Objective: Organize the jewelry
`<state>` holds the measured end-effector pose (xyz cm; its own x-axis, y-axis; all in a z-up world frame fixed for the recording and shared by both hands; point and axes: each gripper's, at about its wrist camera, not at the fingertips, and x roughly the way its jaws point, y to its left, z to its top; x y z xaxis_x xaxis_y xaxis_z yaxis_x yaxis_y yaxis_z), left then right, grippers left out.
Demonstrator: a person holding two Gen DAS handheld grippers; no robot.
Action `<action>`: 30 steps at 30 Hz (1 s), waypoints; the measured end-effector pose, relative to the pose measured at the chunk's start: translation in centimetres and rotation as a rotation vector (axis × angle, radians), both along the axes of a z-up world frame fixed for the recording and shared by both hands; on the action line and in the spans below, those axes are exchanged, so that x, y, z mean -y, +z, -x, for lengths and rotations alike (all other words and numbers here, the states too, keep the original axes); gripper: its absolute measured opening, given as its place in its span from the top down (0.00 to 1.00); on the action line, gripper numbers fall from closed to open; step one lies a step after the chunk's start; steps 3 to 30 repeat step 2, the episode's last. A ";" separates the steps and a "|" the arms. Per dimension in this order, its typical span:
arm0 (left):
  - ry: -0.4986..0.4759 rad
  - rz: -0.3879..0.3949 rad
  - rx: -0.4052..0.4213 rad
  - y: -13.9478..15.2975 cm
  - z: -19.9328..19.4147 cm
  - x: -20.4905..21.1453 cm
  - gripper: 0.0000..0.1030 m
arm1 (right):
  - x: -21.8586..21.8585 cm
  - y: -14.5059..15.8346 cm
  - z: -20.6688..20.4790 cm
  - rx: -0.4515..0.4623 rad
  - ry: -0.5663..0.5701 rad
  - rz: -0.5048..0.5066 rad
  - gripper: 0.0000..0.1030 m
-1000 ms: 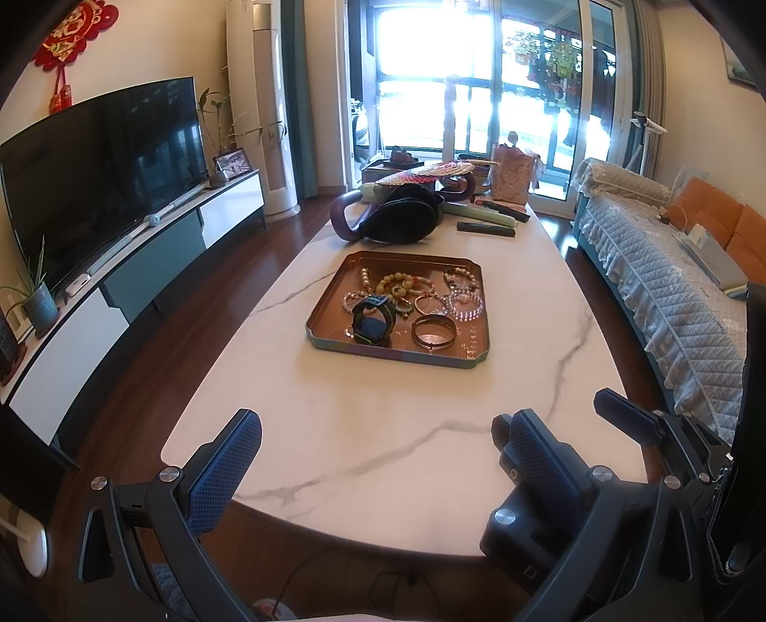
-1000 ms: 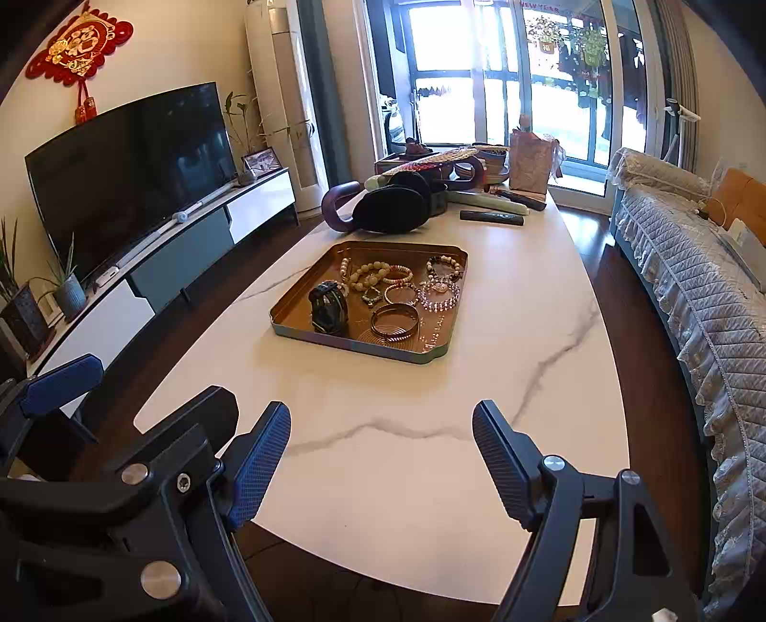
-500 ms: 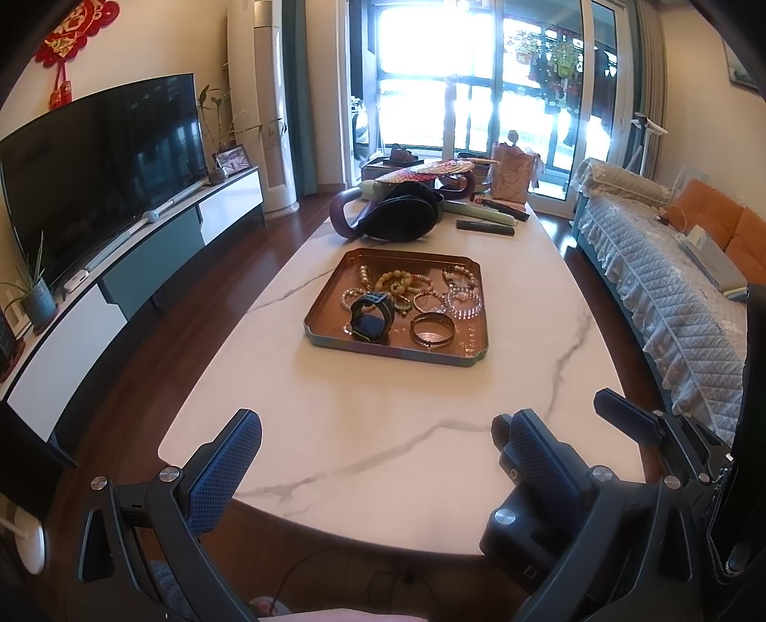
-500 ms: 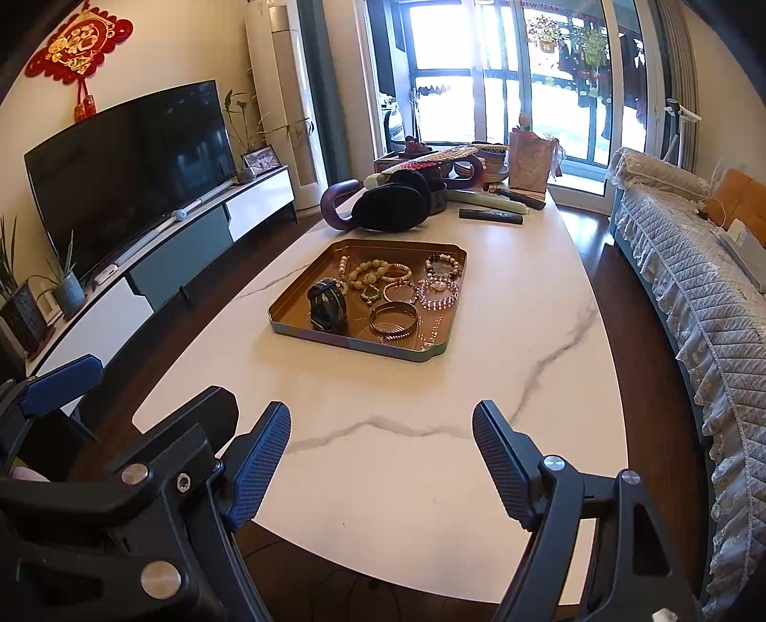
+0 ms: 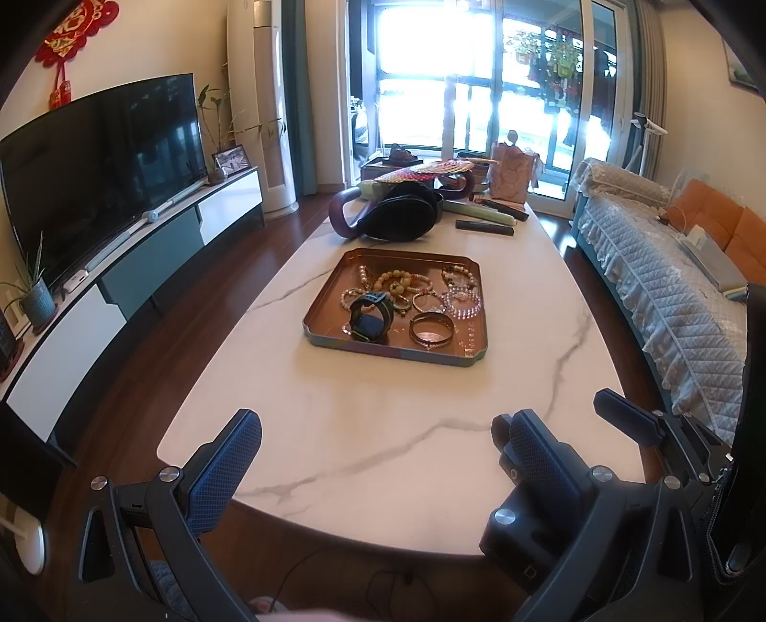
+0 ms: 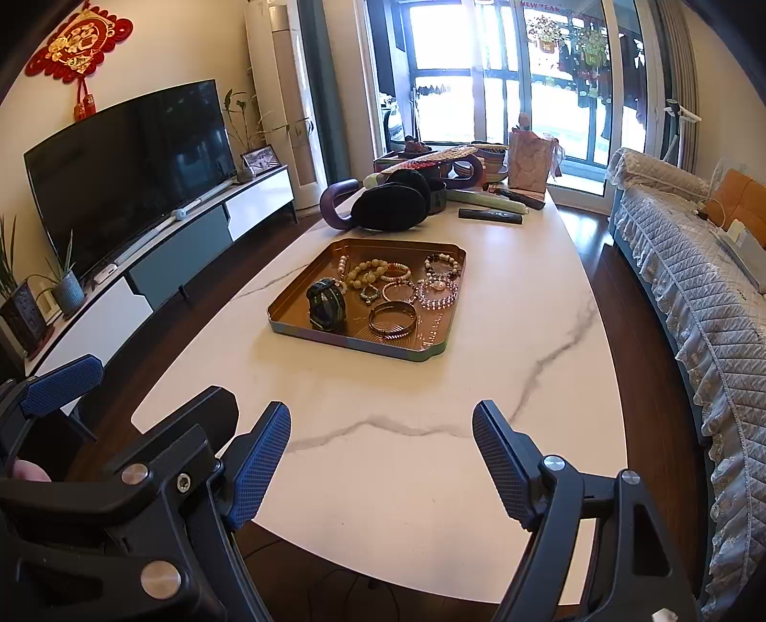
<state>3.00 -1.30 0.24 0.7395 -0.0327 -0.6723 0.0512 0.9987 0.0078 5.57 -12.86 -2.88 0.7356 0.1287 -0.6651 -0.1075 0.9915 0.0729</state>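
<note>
At tabletop (image 5: 383,430) centre: copper tray (image 5: 335,292), long axis running away toward windows | watch (image 5: 371,318) on edge at near-left, bangles (image 5: 431,330) flat beside it | left tool (image 5: 383,454) spread, empty | right tool (image 6: 383,449) spread, empty, near edge.

a red knot ornament (image 6: 76,45) hangs on the wall above the television; its gold centre bears the chinese character 福. at the top of the balcony window a red strip (image 6: 541,4) shows white letters that seem to read "new year". small red hangings (image 6: 546,45) on the plants outside carry marks too small to read.
</note>
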 end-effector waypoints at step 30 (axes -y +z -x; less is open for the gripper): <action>0.002 0.001 0.000 0.1 0.0 -0.1 0.00 | 0.0 0.0 0.0 -0.001 0.002 0.001 0.26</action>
